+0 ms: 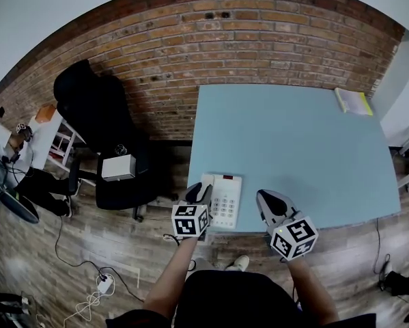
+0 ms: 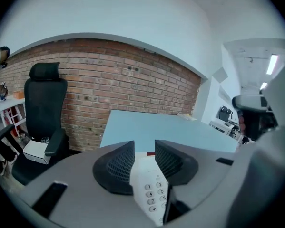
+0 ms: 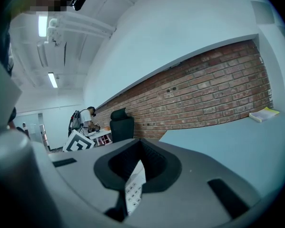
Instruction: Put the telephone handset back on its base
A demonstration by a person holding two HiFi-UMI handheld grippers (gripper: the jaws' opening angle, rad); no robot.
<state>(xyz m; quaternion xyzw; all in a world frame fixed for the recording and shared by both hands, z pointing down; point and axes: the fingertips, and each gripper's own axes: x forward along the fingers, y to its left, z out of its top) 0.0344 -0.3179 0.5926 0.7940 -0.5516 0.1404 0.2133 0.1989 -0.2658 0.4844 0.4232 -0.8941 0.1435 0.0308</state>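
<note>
Grey left hand-held gripper (image 2: 143, 145): my jaws stand apart, and the keypad of the white telephone (image 2: 152, 189) shows below, in the gap between them. I cannot tell whether either jaw touches it.
Right hand-held gripper (image 3: 141, 142): my jaw tips are together with nothing caught between them. From the head view it sits just right of the telephone, over the near edge of the surface (image 1: 293, 142).
Marker cubes: one rides on each hand-held gripper, the left cube (image 1: 190, 220) and the right cube (image 1: 294, 236), both nearer to me than the surface edge.
Telephone: it lies flat at the near edge of the surface, left of the middle, with a red patch at its far end. My left hand-held gripper is over its left side.
Handset and base: I cannot tell one from the other in any view.
Surface: pale blue and rectangular.
Book (image 1: 353, 101): yellow-edged, at the far right corner, well apart from the telephone.
Chair (image 1: 98, 128): a black office chair left of the surface, with a white box (image 1: 118, 167) on its seat.
Wall (image 1: 245, 39): red brick along the far side.
Floor (image 1: 47, 251): wood planks, with cables and a white power strip (image 1: 103, 282) at the near left.
Person (image 1: 13, 149): at the far left, in a white top.
</note>
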